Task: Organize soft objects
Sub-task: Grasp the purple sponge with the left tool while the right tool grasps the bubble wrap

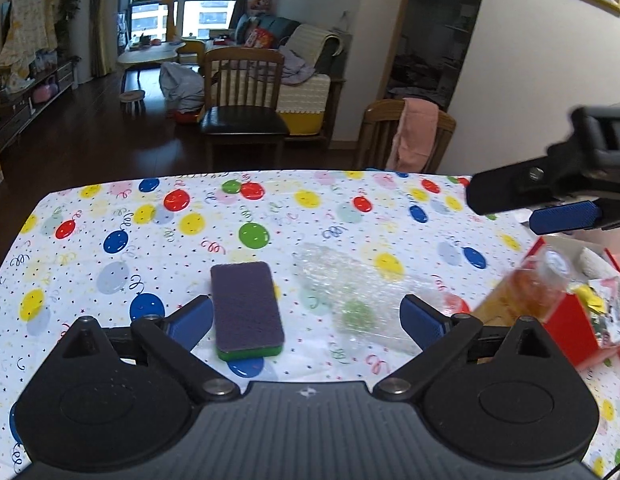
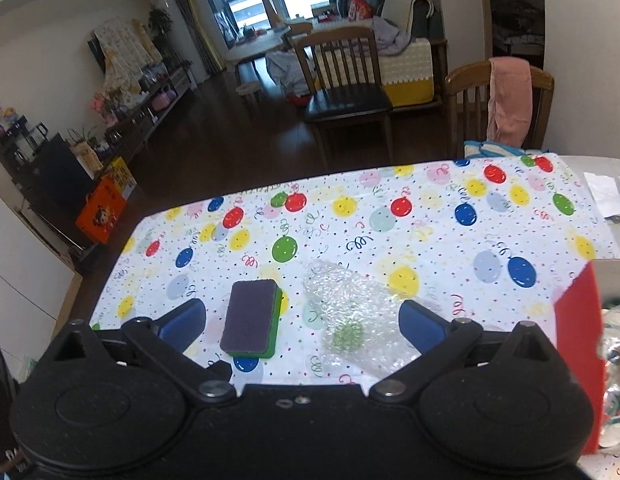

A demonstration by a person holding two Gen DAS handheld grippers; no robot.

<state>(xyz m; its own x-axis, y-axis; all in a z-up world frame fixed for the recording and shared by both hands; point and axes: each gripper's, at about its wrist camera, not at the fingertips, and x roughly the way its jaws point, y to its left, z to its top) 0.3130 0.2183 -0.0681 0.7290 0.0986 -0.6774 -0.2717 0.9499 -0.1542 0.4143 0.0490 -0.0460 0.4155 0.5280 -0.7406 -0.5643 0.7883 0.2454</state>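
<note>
Both the left claw (image 1: 306,316) and right claw (image 2: 302,322) hung wide apart and empty; the sponge (image 1: 246,312) and bubble wrap (image 1: 350,300) (counter's middle) awaited grasping, boxing next.

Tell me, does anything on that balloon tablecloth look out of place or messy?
Nothing is spilled or broken. Two things lie loose on the tablecloth: a scouring sponge, purple pad up and slightly askew, and beside it a crumpled sheet of bubble wrap. The red box at the right edge already holds a jumble of items.
</note>
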